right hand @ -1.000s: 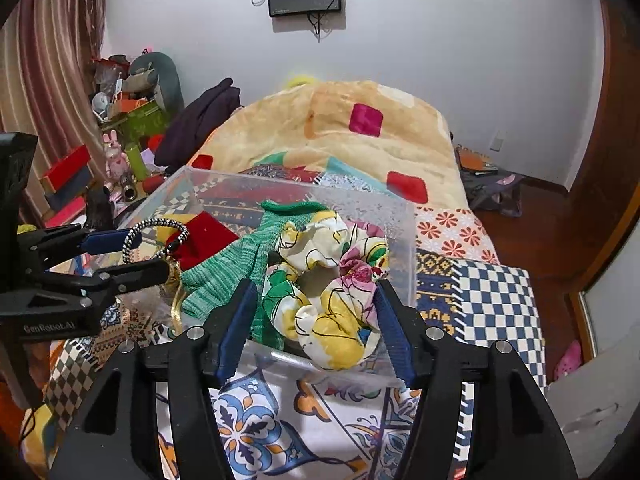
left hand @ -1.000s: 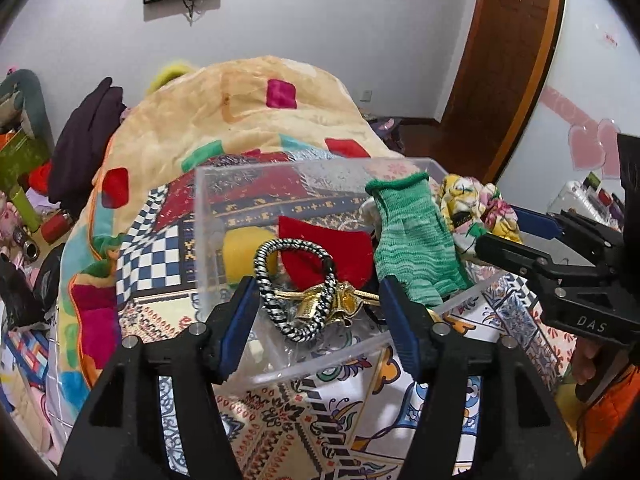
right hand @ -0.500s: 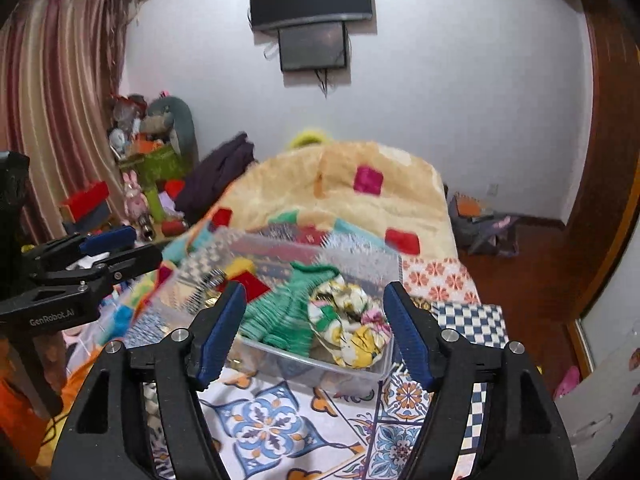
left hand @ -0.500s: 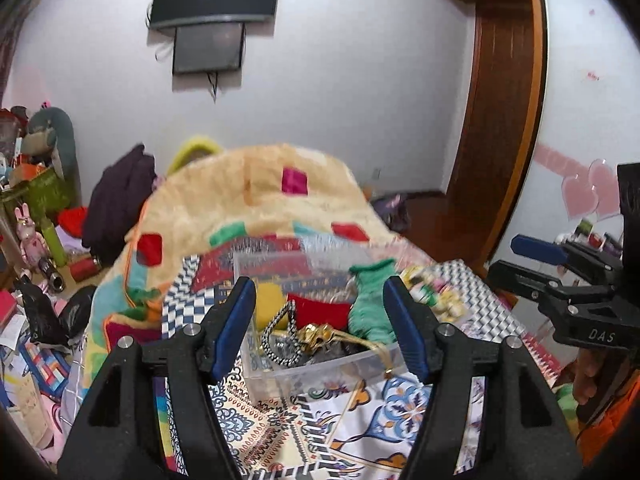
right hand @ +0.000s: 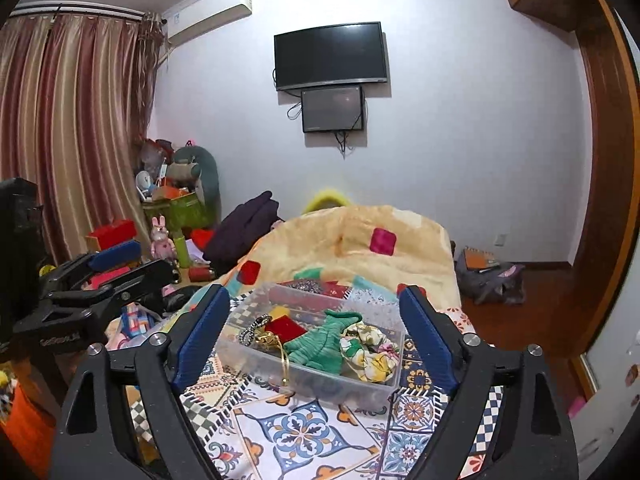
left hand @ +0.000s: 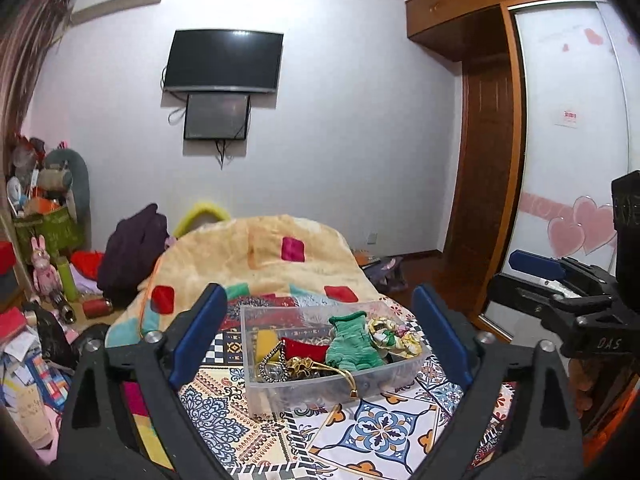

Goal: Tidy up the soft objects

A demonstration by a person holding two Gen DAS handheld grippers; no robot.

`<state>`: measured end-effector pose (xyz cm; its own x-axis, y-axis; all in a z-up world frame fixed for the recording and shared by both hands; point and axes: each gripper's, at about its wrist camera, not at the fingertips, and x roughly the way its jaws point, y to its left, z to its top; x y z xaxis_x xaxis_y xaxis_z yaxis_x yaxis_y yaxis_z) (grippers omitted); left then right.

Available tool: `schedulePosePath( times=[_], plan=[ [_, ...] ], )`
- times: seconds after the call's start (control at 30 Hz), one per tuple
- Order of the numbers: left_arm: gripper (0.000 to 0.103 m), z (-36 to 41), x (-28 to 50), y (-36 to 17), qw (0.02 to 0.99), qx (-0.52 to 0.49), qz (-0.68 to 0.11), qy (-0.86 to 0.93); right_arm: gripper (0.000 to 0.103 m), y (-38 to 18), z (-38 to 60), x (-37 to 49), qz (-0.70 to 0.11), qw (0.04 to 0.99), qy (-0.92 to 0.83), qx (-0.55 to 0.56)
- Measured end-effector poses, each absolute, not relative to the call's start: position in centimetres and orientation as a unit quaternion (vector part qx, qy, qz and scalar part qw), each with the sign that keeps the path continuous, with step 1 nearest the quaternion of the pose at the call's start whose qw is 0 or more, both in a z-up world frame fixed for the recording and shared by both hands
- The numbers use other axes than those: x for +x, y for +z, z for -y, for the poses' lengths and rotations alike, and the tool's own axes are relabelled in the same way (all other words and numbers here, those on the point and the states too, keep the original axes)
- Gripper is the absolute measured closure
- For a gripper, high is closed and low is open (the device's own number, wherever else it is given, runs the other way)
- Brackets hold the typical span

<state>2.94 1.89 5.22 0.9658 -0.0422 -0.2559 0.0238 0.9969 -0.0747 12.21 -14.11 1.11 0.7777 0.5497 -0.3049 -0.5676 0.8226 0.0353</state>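
A clear plastic bin sits on the patterned bedspread. It holds a green knitted sock, a floral scrunchie, a red cloth, a yellow item, a striped black-and-white cord and a gold band. My left gripper is open and empty, well back from and above the bin. My right gripper is open and empty too, equally far back. Each gripper shows at the edge of the other's view.
A beige blanket with coloured squares is heaped behind the bin. Clutter, toys and boxes stand to the left of the bed. A TV hangs on the far wall. A wooden door and wardrobe stand to the right.
Both grippers have pulled back and up from the bin, so it looks much smaller and the whole room shows. The bin's contents have not moved.
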Motion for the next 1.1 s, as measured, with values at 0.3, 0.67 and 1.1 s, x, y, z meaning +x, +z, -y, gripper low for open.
schedulePosePath(
  times=[0.3, 0.67, 1.1],
  plan=[
    [0.002, -0.9, 2.5, 4.7, 0.991, -0.023, -0.132, -0.02, 0.003, 0.5, 14.5, 10.9, -0.138, 0.947, 0.29, -0.029],
    [0.002, -0.8, 2.8, 4.1, 0.99, -0.021, -0.139, -0.019, 0.001, 0.0, 14.9, 10.7, -0.142, 0.946, 0.289, -0.019],
    [0.001, -0.6, 2.6, 3.9, 0.99, -0.018, -0.139, -0.018, 0.001, 0.0, 15.0, 10.8, -0.143, 0.946, 0.29, -0.017]
  ],
)
